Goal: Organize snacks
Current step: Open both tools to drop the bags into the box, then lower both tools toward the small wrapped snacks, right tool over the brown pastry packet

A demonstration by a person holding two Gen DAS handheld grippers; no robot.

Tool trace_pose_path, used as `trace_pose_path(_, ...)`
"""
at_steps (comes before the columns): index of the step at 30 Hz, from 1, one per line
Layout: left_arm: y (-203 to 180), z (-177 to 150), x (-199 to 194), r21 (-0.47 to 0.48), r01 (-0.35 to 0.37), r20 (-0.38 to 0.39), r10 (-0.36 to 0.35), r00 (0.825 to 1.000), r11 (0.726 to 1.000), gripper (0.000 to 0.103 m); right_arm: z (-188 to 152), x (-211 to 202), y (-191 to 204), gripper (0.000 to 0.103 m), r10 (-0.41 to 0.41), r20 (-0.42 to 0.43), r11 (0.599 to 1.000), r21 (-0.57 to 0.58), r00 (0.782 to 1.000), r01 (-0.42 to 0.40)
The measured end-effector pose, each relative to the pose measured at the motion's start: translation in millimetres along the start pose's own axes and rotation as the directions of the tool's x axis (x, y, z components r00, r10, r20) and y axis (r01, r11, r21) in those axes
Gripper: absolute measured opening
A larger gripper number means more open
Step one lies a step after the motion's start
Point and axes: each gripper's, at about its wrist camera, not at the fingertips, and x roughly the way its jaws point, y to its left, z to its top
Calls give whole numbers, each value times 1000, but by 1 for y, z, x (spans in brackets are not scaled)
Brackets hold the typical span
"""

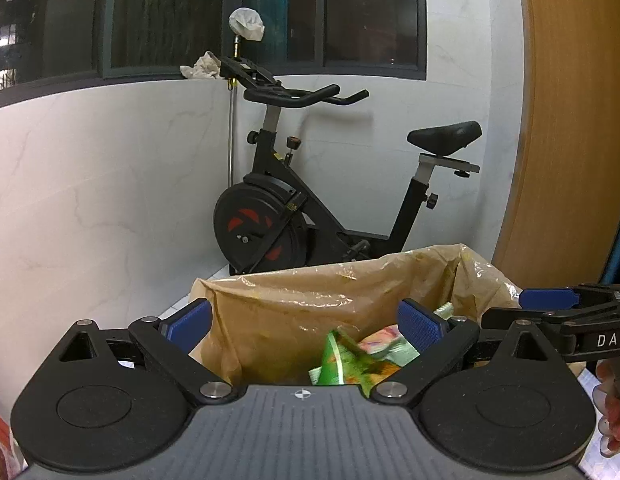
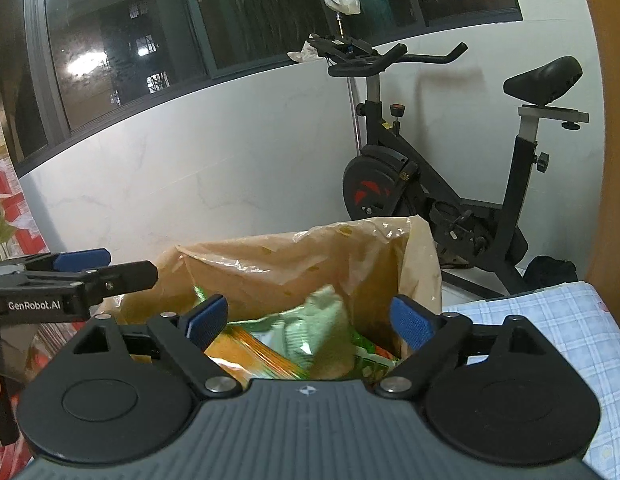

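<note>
A: Left gripper [image 1: 306, 324]?
B: Jaws spread wide, nothing between the blue pads [image 1: 190, 322]. Poised over the mouth of the brown bag [image 1: 294, 300].

A: Right gripper [image 2: 310, 322]?
B: Also wide apart, empty, above the same bag, just beside the left one.

A: Snacks?
B: Inside the bag. Green packet [image 1: 335, 362] and pale pink one [image 1: 383, 340] in the left view; orange packet [image 2: 254, 354] and light green packet [image 2: 313, 320] in the right view.

A: Surroundings?
B: Exercise bike [image 1: 329, 196] behind, against the white wall. Checked cloth [image 2: 549, 332] right of the bag.
</note>
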Motion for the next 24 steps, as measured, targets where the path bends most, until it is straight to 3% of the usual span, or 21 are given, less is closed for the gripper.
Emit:
trace_pose_path(8,22,-11,-37,-50,-4,-19,3,1000,999,103,-6,-23,9,92,-4,27,999,-49,1000,5)
trace_pose_path(10,29,-14,-53,-64,-9,-13,8,1000,998,103,-9,-34,14,102,3,44,998,-64,999,0)
trace_pose_path(14,39,-26,-83,-83,-28,-13,27,1000,996,103,-18,-57,20,103,44,99,996,-83,994,-36)
trace_pose_path(24,39,-99,-107,-138,-38,-116,22,993,990,103,-62,-87,21,103,78,47,997,-27,996,-76)
